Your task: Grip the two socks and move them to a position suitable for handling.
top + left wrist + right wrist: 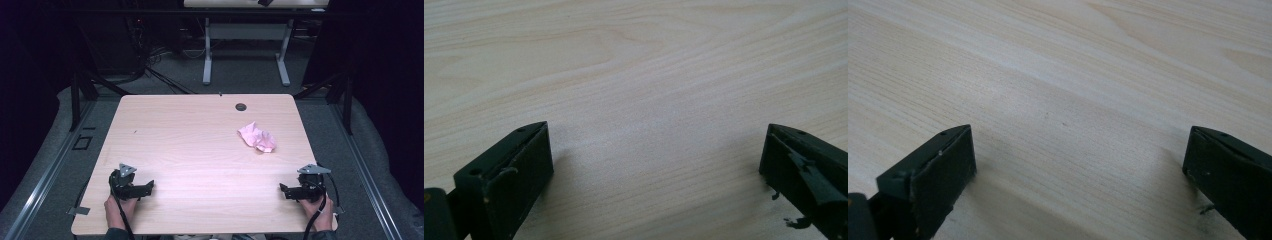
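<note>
A crumpled pink cloth (257,136) lies on the light wooden table (200,145), right of centre toward the back. My left gripper (149,187) rests near the front left edge, held by a hand, and points inward. My right gripper (283,190) rests near the front right edge, also pointing inward, well in front of the cloth. In the left gripper view the left gripper (656,150) stands open over bare wood. In the right gripper view the right gripper (1080,150) is open too, with nothing between its jaws.
A small dark round grommet (241,106) sits in the table near its back edge. Beyond the table stand the white legs of another desk (245,50) on grey floor. Black frame struts (80,90) flank the table on both sides.
</note>
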`<state>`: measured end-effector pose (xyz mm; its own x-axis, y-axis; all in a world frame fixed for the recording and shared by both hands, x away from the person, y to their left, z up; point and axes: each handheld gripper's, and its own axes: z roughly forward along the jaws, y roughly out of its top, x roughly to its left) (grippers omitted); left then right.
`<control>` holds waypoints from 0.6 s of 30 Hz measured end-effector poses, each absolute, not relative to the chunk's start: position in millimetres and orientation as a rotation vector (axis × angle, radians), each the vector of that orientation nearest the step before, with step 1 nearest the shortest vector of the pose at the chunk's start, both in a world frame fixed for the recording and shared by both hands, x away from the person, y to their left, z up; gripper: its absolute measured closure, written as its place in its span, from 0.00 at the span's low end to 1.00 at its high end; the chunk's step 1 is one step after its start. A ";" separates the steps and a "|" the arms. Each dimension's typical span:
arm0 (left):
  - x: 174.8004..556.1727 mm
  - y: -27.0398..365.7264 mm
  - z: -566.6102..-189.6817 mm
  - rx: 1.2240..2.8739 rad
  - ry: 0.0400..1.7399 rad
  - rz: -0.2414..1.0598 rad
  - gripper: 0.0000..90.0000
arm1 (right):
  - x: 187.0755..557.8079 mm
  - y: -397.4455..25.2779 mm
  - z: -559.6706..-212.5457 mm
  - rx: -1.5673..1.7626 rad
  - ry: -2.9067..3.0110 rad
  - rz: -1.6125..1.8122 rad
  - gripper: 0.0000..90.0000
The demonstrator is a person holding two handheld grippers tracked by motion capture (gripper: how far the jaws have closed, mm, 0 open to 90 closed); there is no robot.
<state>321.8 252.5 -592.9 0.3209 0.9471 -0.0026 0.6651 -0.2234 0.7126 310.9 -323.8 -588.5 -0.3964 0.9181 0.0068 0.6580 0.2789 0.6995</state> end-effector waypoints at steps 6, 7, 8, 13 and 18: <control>324.4 252.4 -592.9 1.982 1.404 0.586 0.00 | 312.0 -324.3 -587.8 1.414 2.174 0.874 0.00; 324.4 252.5 -592.9 1.983 1.402 0.587 0.00 | 312.2 -324.1 -587.7 1.415 2.174 0.879 0.00; 324.2 252.4 -592.9 1.984 1.402 0.586 0.00 | 312.5 -324.1 -587.5 1.418 2.176 0.878 0.00; 324.0 252.3 -592.8 1.982 1.405 0.587 0.01 | 313.8 -324.8 -586.9 1.436 2.166 0.892 0.00; 324.0 252.2 -592.9 1.980 1.407 0.588 0.01 | 314.8 -327.8 -583.5 1.453 2.159 0.926 0.00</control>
